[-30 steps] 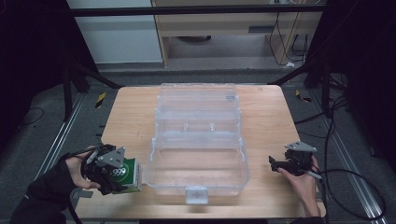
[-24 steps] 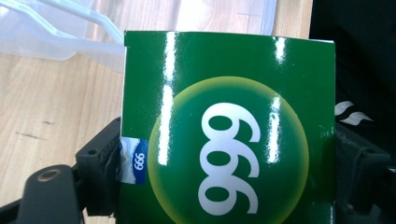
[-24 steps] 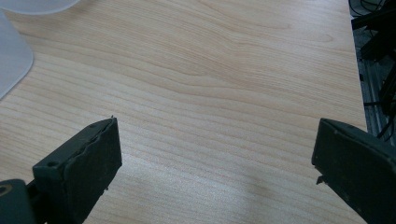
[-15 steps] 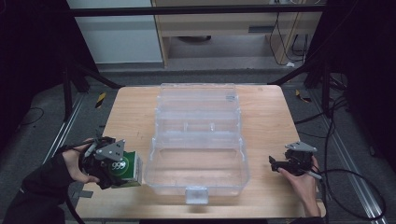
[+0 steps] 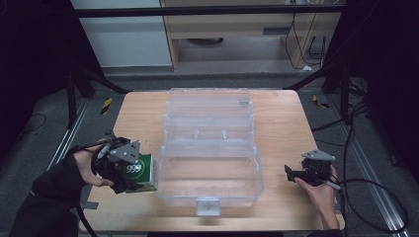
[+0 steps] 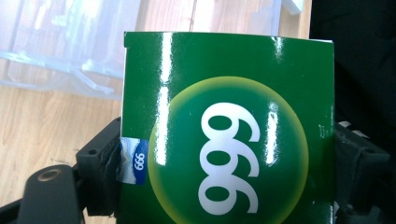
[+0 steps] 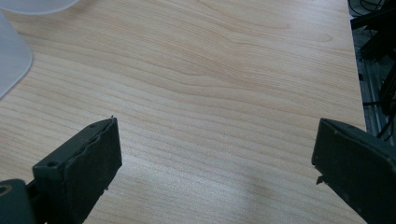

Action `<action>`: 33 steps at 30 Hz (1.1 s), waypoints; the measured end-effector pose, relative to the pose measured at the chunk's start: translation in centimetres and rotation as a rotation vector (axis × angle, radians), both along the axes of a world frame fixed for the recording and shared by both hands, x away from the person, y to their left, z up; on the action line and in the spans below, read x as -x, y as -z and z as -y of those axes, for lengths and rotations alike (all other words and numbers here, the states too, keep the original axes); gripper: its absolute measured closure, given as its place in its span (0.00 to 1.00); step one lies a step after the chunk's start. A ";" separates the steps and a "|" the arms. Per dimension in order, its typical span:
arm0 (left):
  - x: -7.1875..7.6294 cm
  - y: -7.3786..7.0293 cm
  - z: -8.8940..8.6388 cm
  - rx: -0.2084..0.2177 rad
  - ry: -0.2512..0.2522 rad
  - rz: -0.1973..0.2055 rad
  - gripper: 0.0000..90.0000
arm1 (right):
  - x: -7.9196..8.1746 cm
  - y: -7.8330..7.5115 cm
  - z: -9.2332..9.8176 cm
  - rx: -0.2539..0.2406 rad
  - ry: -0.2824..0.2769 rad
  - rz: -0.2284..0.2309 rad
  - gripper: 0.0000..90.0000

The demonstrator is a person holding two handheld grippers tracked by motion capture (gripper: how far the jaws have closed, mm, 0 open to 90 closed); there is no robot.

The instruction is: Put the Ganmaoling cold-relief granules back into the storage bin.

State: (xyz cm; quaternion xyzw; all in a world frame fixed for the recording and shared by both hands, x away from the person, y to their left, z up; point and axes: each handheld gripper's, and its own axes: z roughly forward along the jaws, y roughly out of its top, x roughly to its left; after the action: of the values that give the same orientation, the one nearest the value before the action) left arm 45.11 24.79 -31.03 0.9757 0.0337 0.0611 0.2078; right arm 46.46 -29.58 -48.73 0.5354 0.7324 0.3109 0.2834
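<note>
Left gripper view, green box (image 6: pixel 229 135) bottom cropped

A clear plastic case (image 5: pixel 210 148) lies open mid-table (image 5: pixel 281 123). Just left of its front half, the left gripper (image 5: pixel 129 170) clamps a green box (image 5: pixel 143 171). Right of the case, well apart, sits the right gripper (image 5: pixel 292 173).

A light wooden desk (image 5: pixel 276 123) carries a clear plastic hinged organiser case (image 5: pixel 210 148), open, along its middle, reaching the near edge.
</note>
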 end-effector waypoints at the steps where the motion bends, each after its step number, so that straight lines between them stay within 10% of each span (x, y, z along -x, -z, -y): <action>1: -0.1 -0.1 0.2 0.004 0.005 0.002 0.17 | 0.0 0.0 0.0 -0.002 0.002 -0.001 0.02; 33: -2.4 0.2 5.4 -0.014 0.068 -0.001 0.17 | 0.0 0.0 0.1 0.002 0.001 -0.002 0.02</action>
State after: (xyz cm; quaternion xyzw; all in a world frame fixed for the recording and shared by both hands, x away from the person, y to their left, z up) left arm 47.49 19.36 -31.23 0.9777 0.0002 0.0540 0.2029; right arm 46.47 -29.63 -48.73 0.5357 0.7327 0.3096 0.2834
